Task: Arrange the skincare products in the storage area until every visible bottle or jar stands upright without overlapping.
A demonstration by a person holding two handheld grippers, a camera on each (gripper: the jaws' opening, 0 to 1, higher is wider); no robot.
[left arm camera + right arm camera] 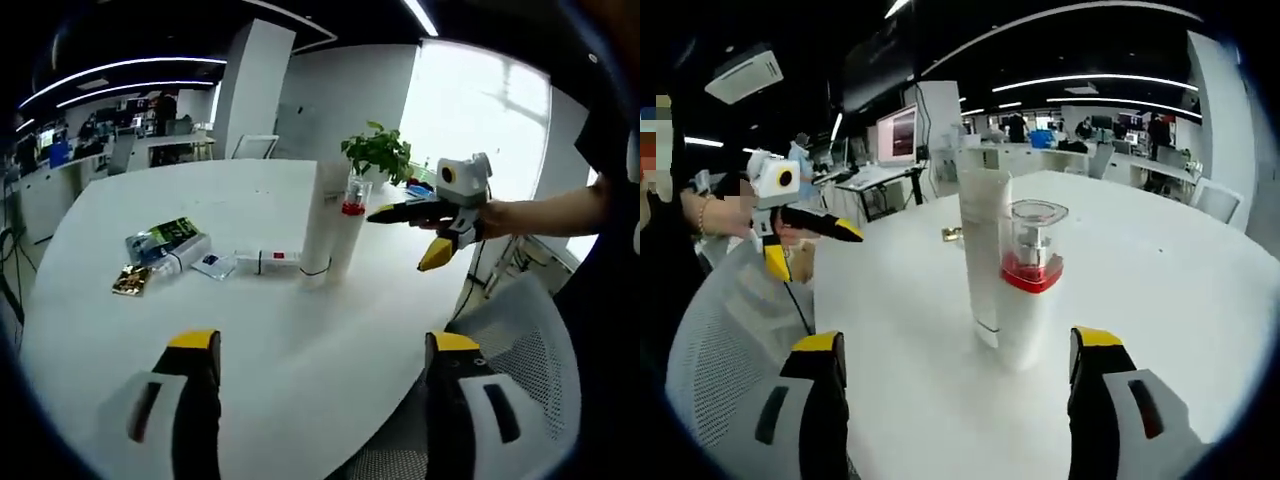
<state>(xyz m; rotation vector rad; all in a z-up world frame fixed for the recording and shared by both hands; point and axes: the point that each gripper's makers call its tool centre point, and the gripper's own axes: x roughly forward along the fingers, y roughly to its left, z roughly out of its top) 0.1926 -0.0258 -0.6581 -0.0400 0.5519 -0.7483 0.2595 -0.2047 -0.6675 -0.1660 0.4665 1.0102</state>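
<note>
On the white tabletop (1160, 280) a tall white bottle (985, 255) stands upright, and touching it a clear-capped bottle with a red band (1031, 272) over a white body. The left hand-held gripper (320, 385) and right hand-held gripper (958, 385) both hang wide apart, holding nothing, while flat packets (165, 245) lie further off.

- A tall bottle (983, 255) stands upright on the table (1160, 270), touching a pump jar (1031, 285) beside it.
- Flat packets (165, 245) lie well apart.

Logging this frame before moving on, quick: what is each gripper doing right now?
Left gripper: open, holding nothing, above the white table.
Right gripper: open, empty, facing the red-banded bottle.
</note>
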